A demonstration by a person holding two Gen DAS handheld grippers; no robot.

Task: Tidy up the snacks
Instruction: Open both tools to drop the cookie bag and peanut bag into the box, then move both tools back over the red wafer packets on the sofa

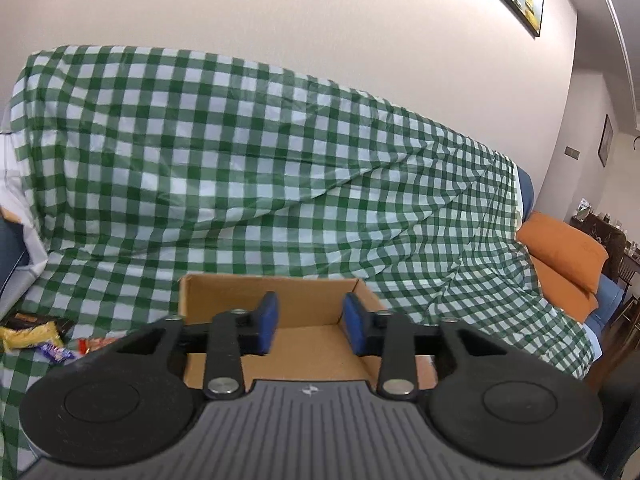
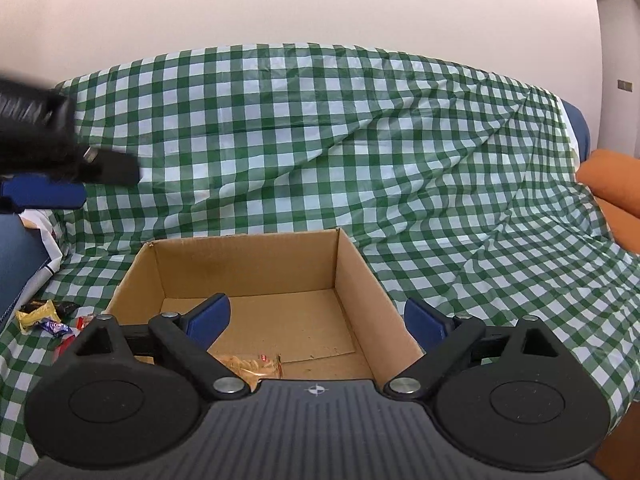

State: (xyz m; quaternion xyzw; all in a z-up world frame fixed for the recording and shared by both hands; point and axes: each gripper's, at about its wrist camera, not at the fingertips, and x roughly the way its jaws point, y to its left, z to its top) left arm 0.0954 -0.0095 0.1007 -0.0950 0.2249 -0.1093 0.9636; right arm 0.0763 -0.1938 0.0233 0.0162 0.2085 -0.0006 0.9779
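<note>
Green-checked cloth point(image 2: 360, 140) draped over a sofa, slack and creased throughout; the cardboard box point(image 2: 360, 280) sits on it, open-topped. Risk, as I judge it: soft footing, so a nudge to the box wall could tilt or slide it.

Right gripper point(image 2: 316, 322) hovers above the box, jaws spread wide, nothing between them. Left gripper point(image 1: 310, 320) also over the box, jaws partly apart and empty. (The two tools share close quarters; a clash seems possible if both reach in together.)

One clear-wrapped snack packet point(image 2: 252, 366) lies on the box floor by the near wall, partly hidden behind the right gripper's body.

Loose snacks point(image 2: 44, 316) remain on the cloth just left of the box: a yellow wrapper, a purple one, something red. Likely trouble: crinkly wrappers slipping from the pads, or pads pinching cloth along with a packet.
</note>
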